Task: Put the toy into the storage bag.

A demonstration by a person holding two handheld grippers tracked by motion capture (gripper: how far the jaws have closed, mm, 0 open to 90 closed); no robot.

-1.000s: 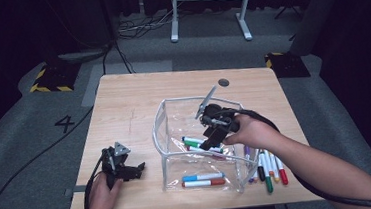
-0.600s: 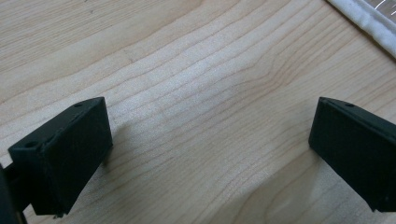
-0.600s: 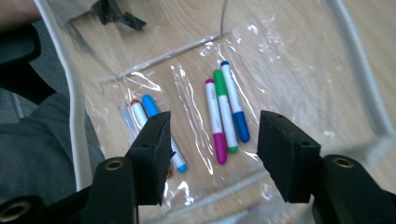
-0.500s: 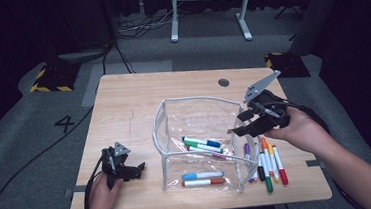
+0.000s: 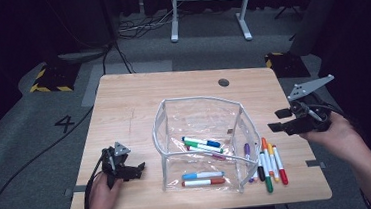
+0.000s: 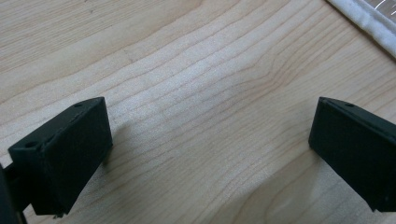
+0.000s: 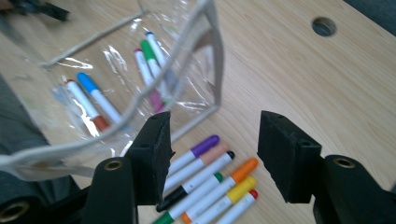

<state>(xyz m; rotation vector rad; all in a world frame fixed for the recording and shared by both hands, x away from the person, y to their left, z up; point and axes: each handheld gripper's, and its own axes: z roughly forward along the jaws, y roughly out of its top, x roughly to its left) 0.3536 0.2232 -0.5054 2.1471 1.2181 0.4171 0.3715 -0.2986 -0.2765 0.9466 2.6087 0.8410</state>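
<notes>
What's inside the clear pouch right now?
The clear pouch holds five markers: a blue-capped marker, a green one and a pink one toward the back, a blue one and a red one in front. Glare may hide more.

table (image 5: 138, 103): pale wood, matt, fine grain lines
pouch (image 5: 199, 118): clear glossy plastic, creased, with a white edging that looks like cloth
markers (image 5: 267, 160): smooth plastic, white barrels, coloured caps
right gripper (image 7: 212, 151): black matt jaw blocks, probably plastic
left gripper (image 6: 210, 140): the same dull black blocks
floor (image 5: 36, 146): grey, matt, carpet-like
</notes>
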